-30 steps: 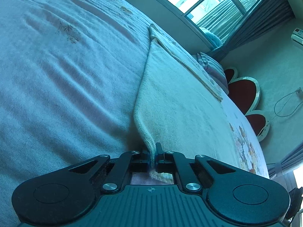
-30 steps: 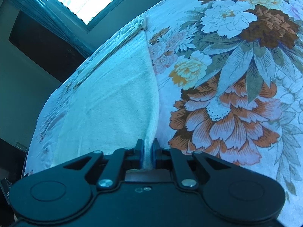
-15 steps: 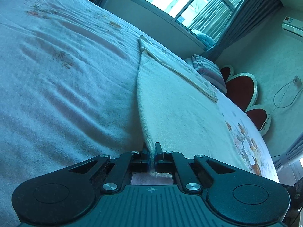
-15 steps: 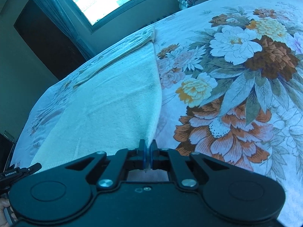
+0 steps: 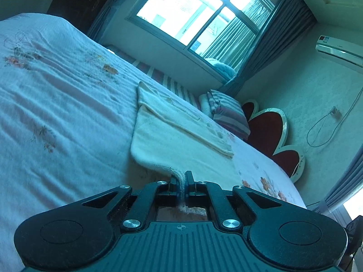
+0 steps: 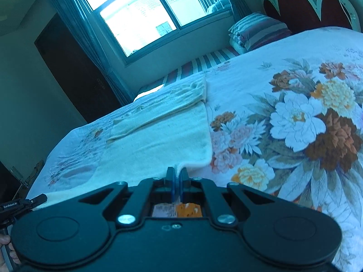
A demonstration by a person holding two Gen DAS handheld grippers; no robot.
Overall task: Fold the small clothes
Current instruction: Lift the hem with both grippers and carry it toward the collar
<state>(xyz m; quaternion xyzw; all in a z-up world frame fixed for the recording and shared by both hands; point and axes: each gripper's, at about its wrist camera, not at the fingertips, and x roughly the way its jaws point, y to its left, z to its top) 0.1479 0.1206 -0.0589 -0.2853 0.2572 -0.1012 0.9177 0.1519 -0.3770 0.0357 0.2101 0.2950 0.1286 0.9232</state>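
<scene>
A cream knitted garment (image 5: 172, 133) lies spread on the bed, its far end folded over into a narrow band (image 5: 181, 117). My left gripper (image 5: 181, 179) is shut on the garment's near left corner, which hangs lifted off the bedspread. The same garment (image 6: 163, 136) fills the middle of the right wrist view. There my right gripper (image 6: 177, 176) is shut on its near right corner, also raised above the bed. The near hem stretches between the two grippers.
The bed has a pale floral bedspread (image 5: 56, 104) with large flowers (image 6: 306, 124) on its right half. Striped pillows (image 5: 226, 113) and a red scalloped headboard (image 5: 272, 133) stand at the right. A window (image 6: 145, 15) faces me. The left gripper's tip (image 6: 25, 204) and a hand (image 6: 4, 244) show at lower left.
Both grippers rose with the garment's near corners, lifting the near hem off the bed. Both views tilted up, so the window and the wall came into sight.
</scene>
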